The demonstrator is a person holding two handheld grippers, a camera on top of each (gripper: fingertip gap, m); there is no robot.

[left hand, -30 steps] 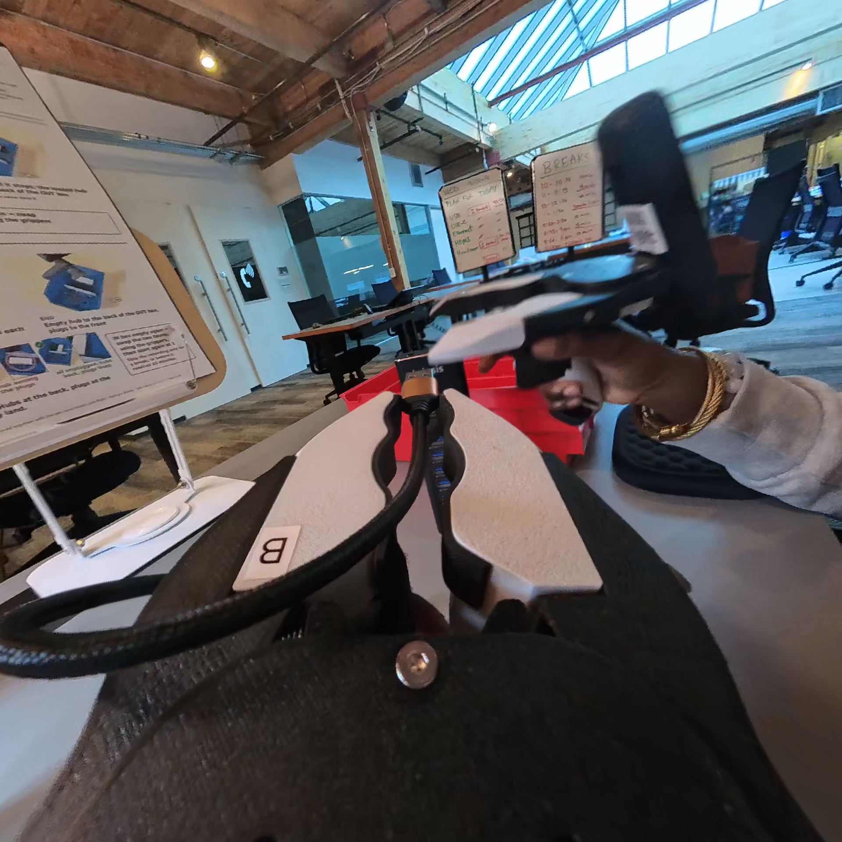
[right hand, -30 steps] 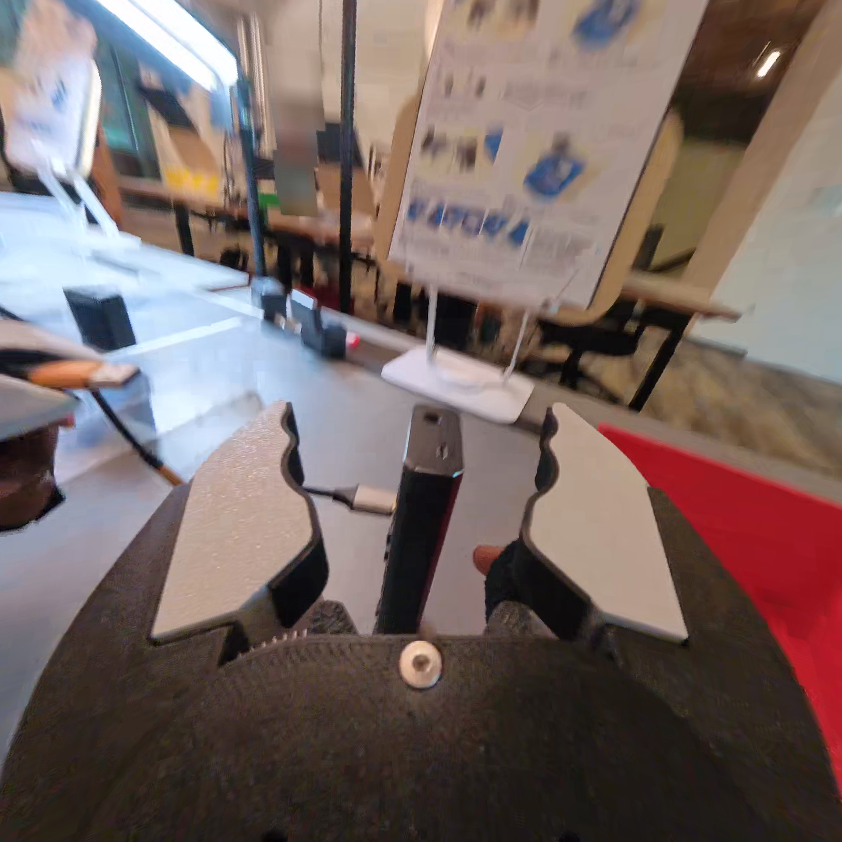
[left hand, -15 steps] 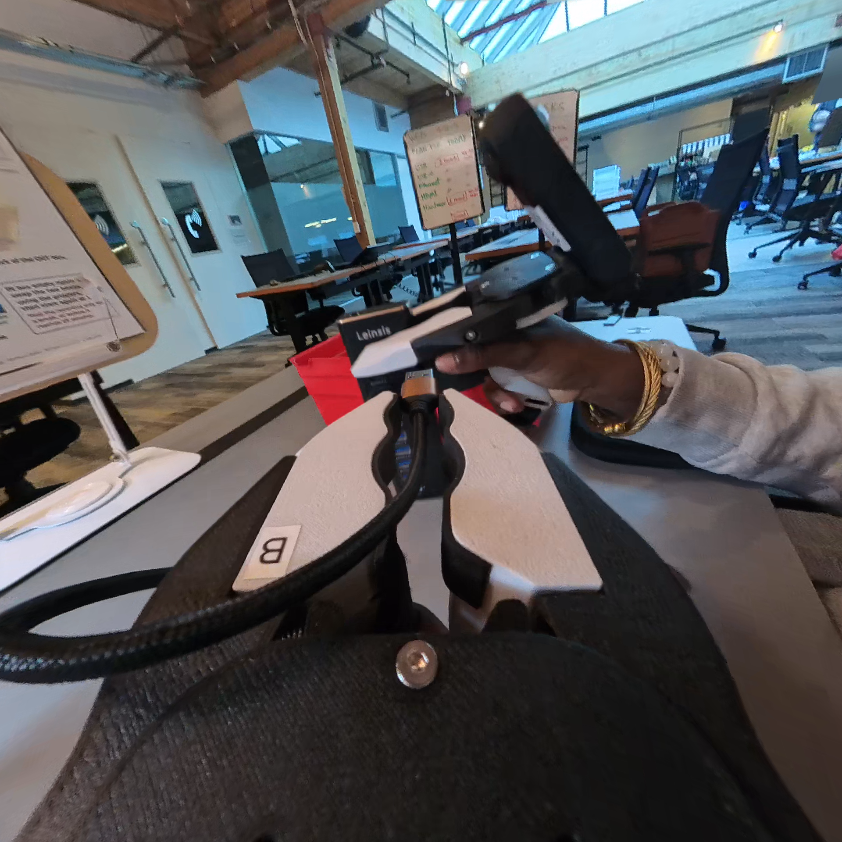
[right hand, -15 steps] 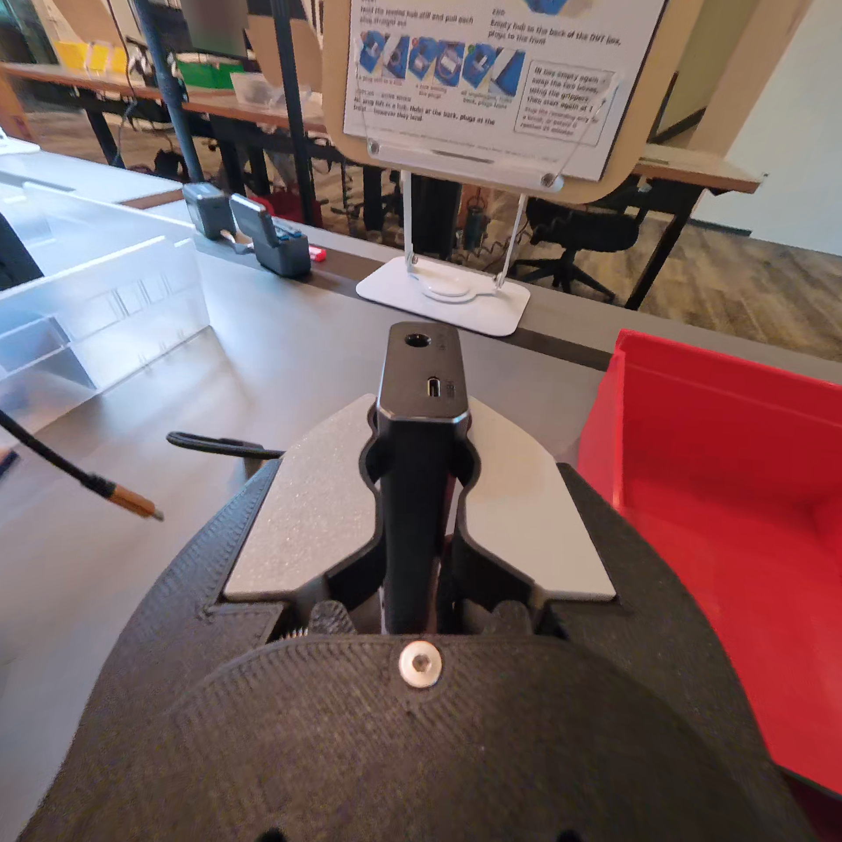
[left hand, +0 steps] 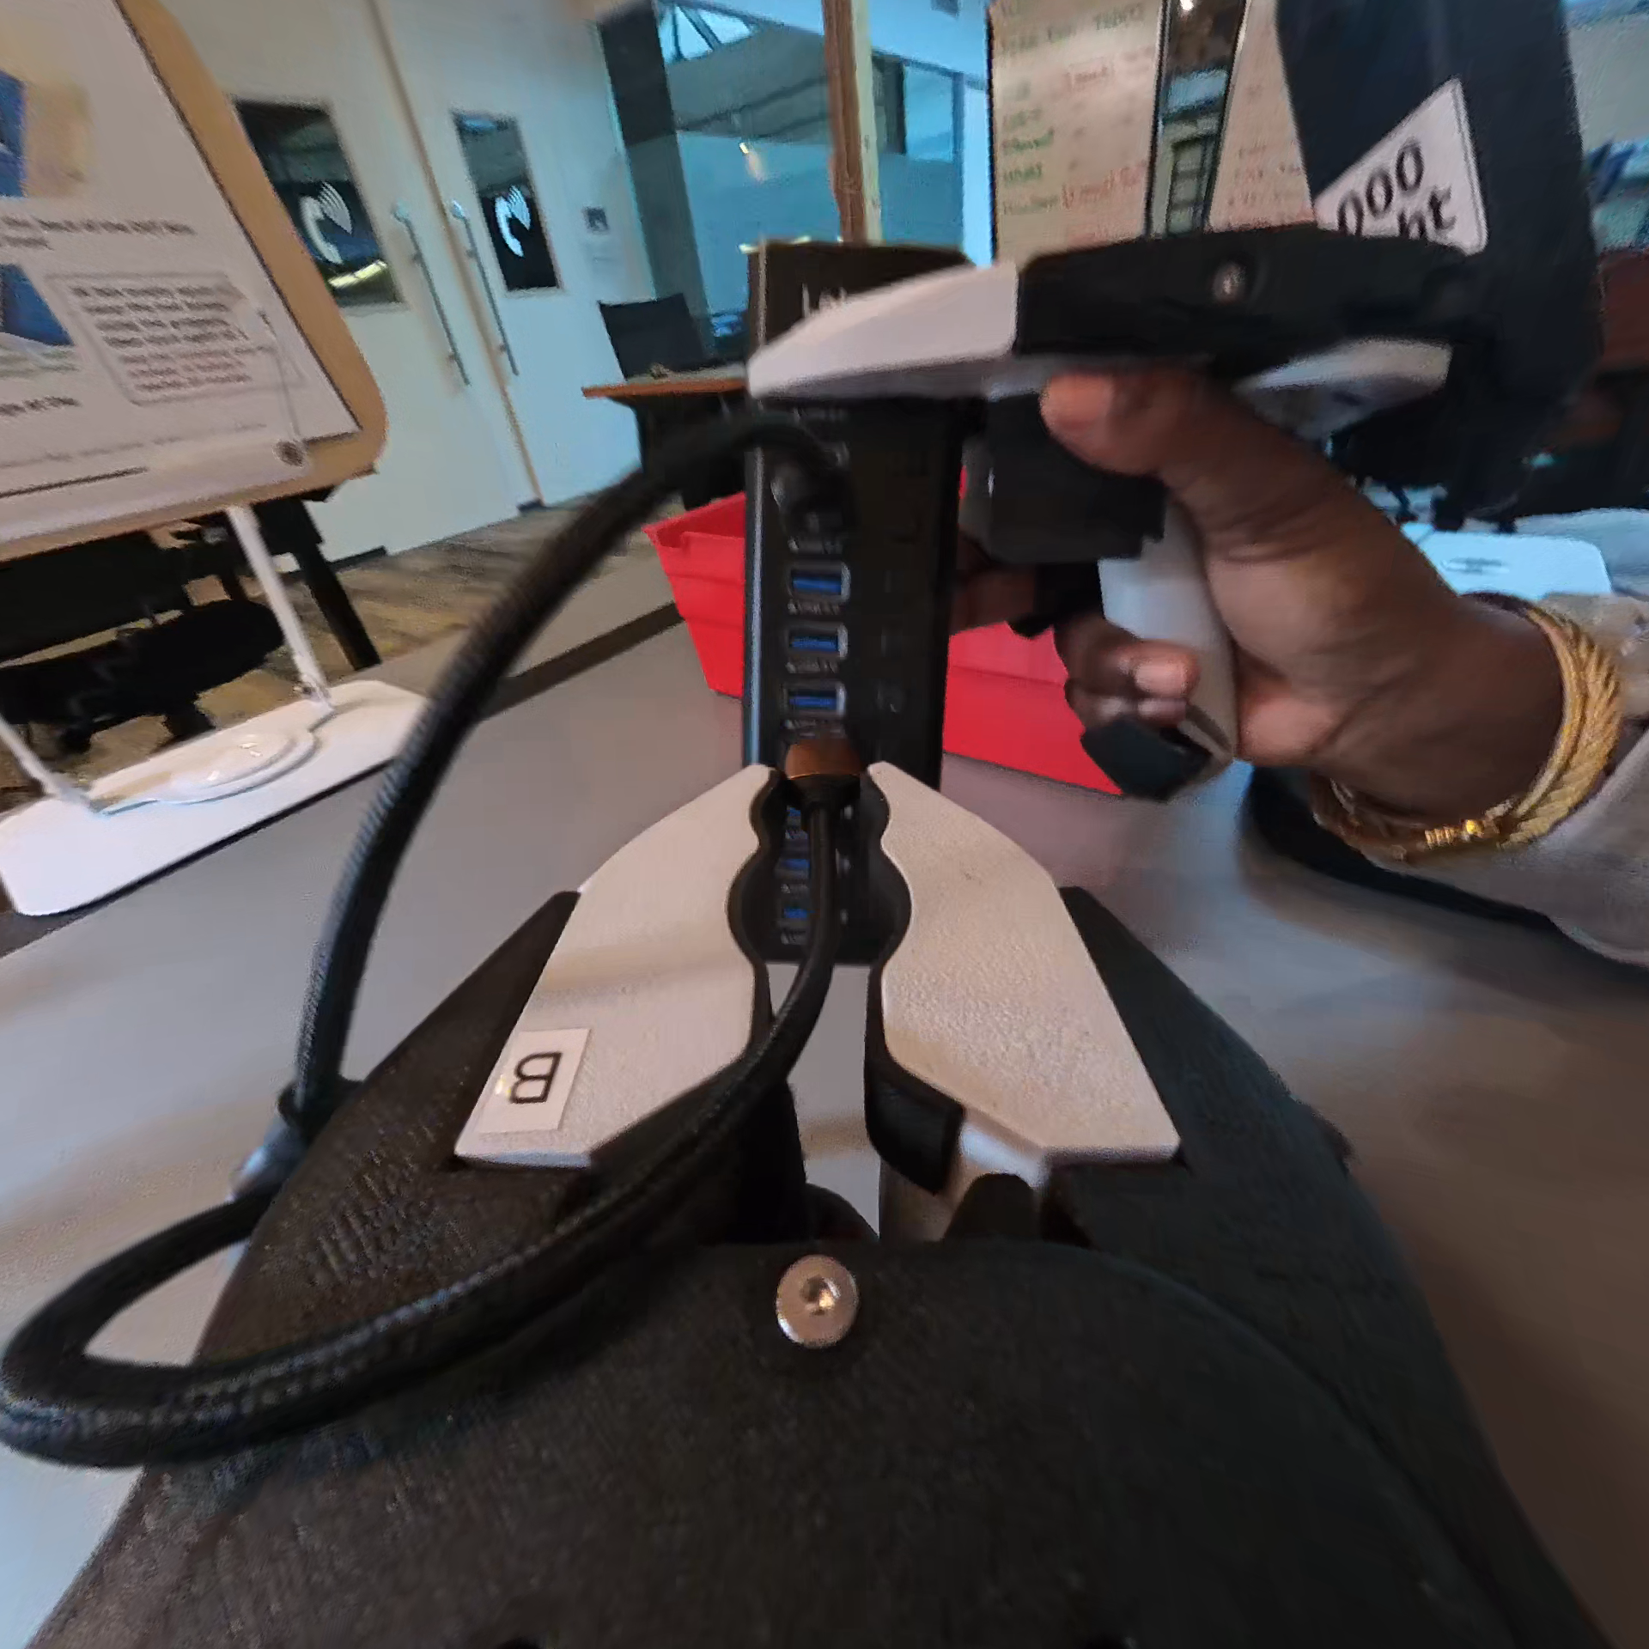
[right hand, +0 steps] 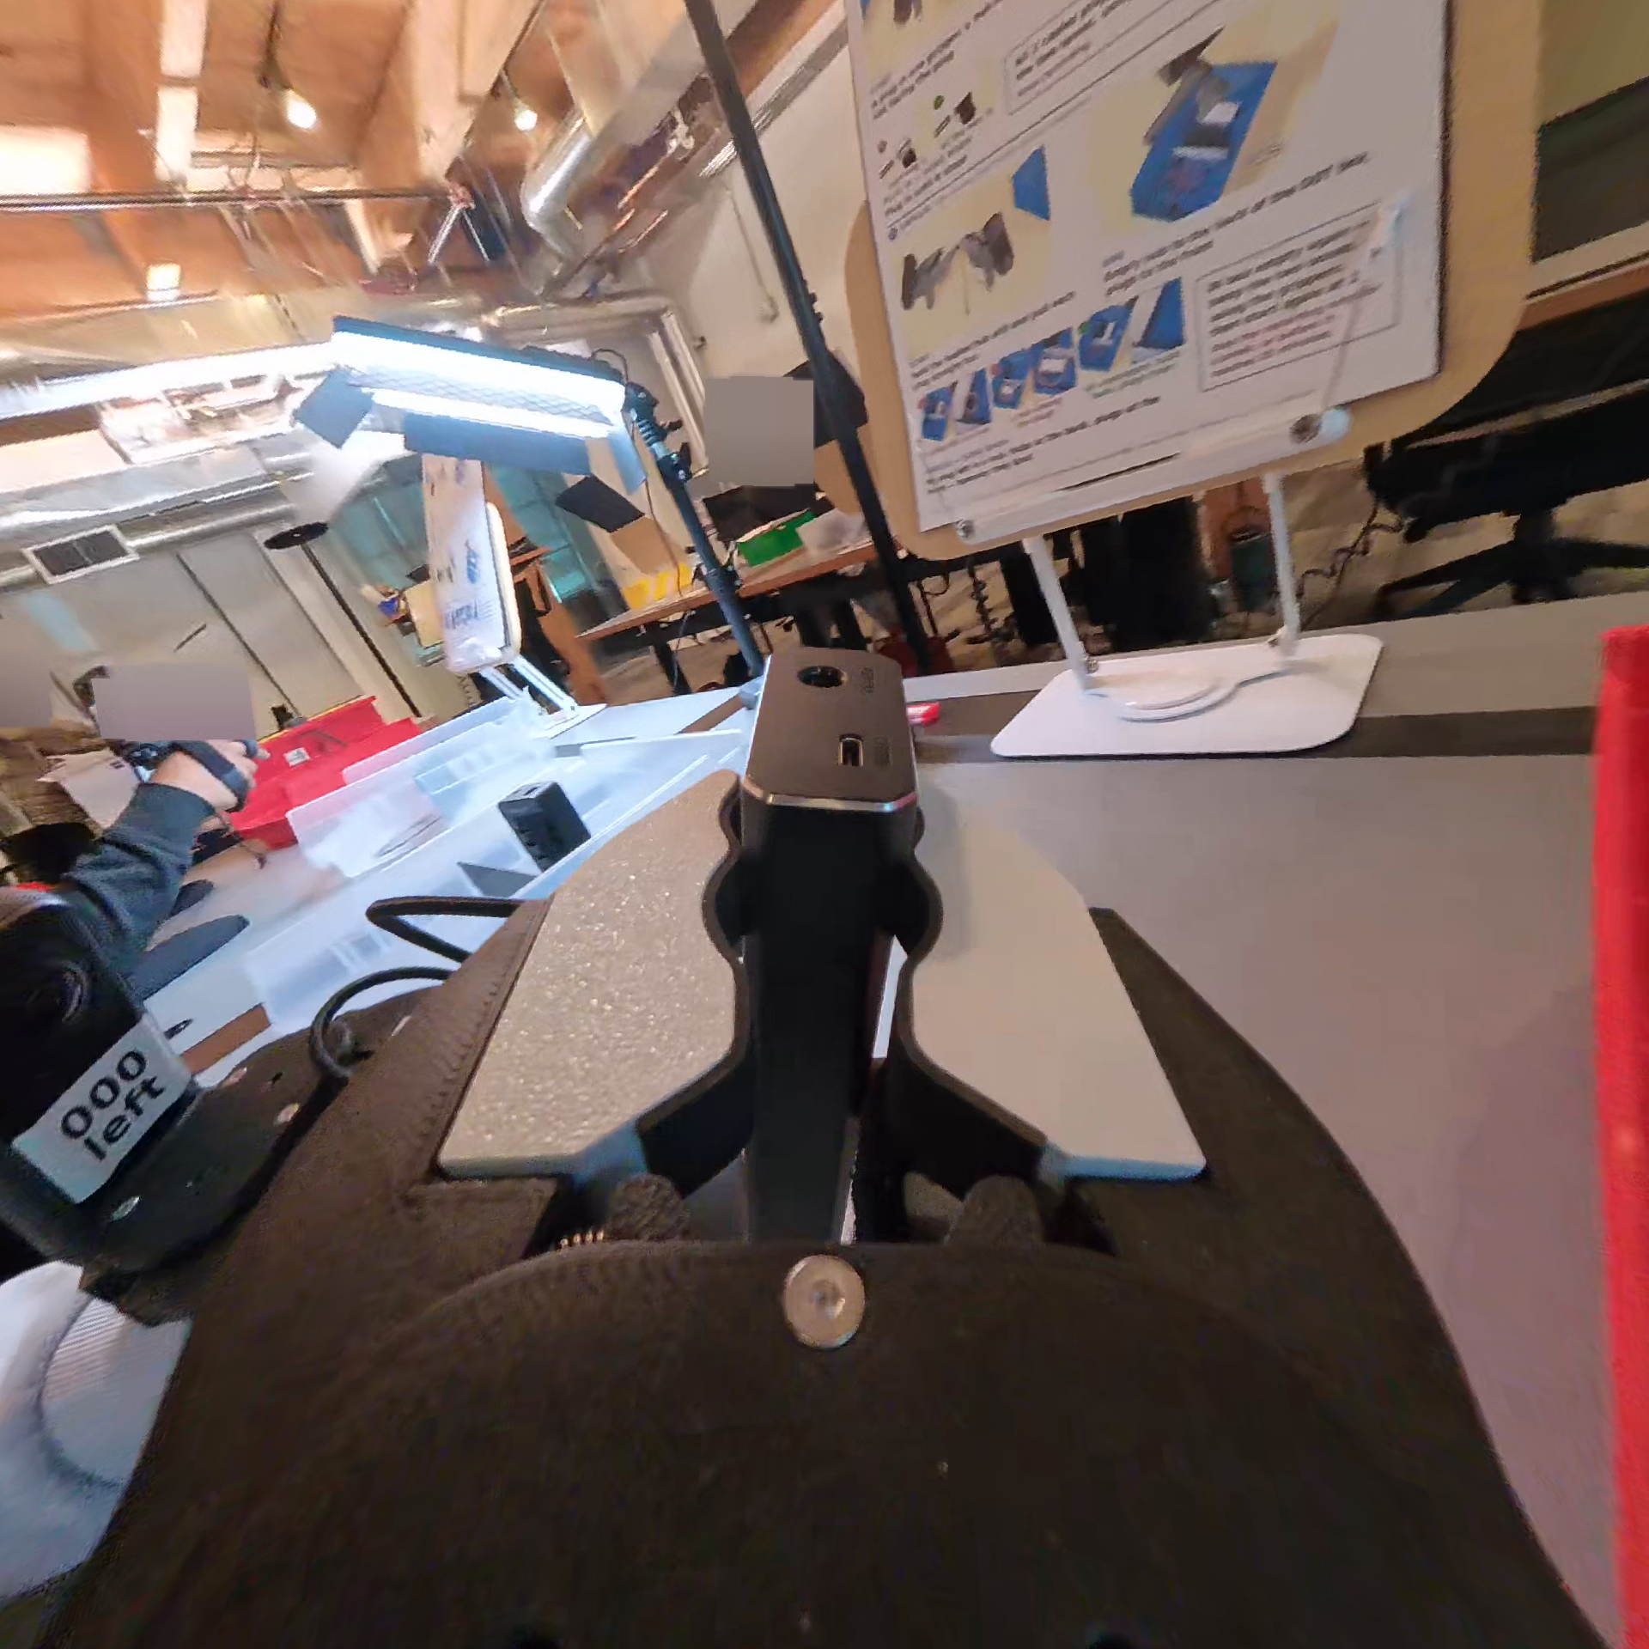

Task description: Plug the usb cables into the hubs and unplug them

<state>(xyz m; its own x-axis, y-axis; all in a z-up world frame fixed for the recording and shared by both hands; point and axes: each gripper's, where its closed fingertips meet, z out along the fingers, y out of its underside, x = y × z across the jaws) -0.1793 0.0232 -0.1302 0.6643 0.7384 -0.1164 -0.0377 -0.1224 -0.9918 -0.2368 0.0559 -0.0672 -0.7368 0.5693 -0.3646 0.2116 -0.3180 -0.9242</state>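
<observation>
In the left wrist view my left gripper (left hand: pixel 821 790) is shut on a black braided USB cable (left hand: pixel 714 1151), just behind its copper plug (left hand: pixel 819 760). The plug tip sits against the port face of a black hub (left hand: pixel 892 625), below three free blue ports. I cannot tell whether it is seated. My right gripper (left hand: pixel 879 357) holds the hub upright from the right. In the right wrist view my right gripper (right hand: pixel 825 830) is shut on the hub (right hand: pixel 834 741), its end face pointing away. My left gripper's body (right hand: pixel 134 1142) shows at the lower left.
A thick black cable (left hand: pixel 446 714) arcs from the hub's upper part down to the left. A red bin (left hand: pixel 705 571) stands behind the hub and also shows in the right wrist view (right hand: pixel 1619 981). An instruction board on a white stand (right hand: pixel 1196 705) and clear trays (right hand: pixel 428 803) stand further back. My hands' fingertips stand some 9 cm from each other.
My right gripper, open around the hub a second ago, has shut on it, turned it upright and brought it close. The copper plug now meets the hub's port face.
</observation>
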